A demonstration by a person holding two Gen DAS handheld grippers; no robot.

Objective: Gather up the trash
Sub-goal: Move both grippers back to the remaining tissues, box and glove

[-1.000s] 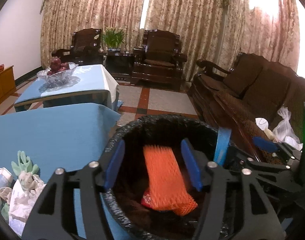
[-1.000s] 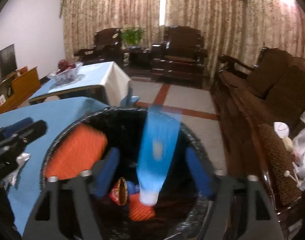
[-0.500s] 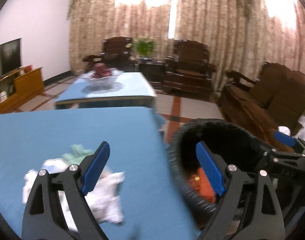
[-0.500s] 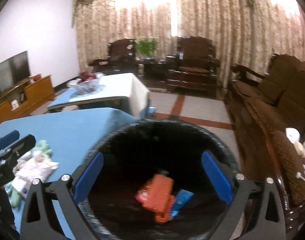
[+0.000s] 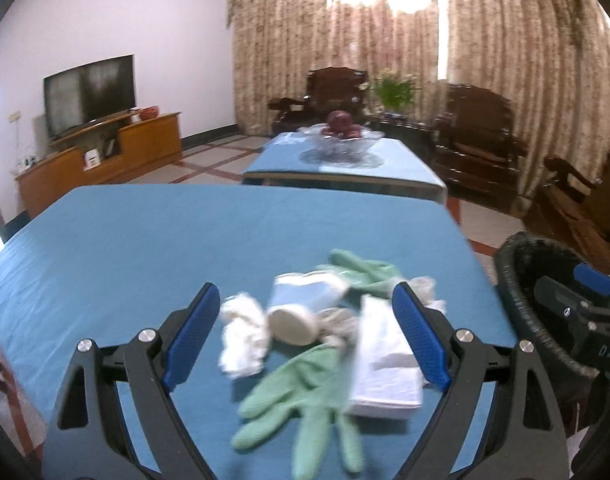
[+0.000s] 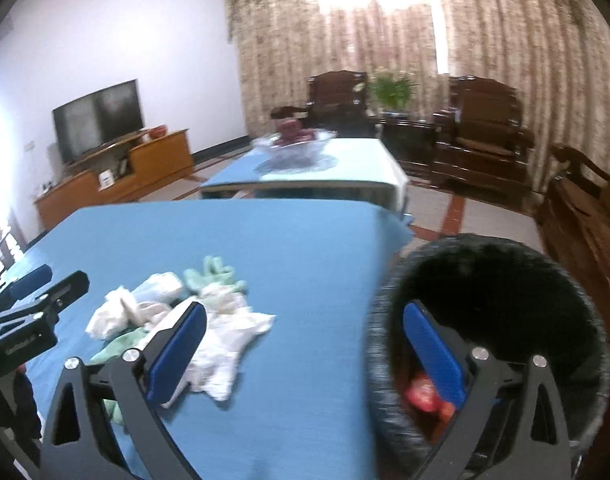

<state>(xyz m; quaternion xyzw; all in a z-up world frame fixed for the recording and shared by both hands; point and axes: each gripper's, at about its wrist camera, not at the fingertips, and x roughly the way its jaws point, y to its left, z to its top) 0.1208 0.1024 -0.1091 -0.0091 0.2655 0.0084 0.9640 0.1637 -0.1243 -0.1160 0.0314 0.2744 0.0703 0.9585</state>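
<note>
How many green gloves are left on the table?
2: one green glove nearest the left tool, one behind the paper cup. More may hide under the tissues.

Trash pile (image 5: 321,332) sat right between the open left gripper's (image 5: 305,340) fingers: green gloves, crumpled tissues, tipped paper cup, white packet, all heaped together.

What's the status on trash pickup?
Left gripper open, empty, over trash pile. Right gripper open, empty, beside bin. Nothing in the way.
</note>
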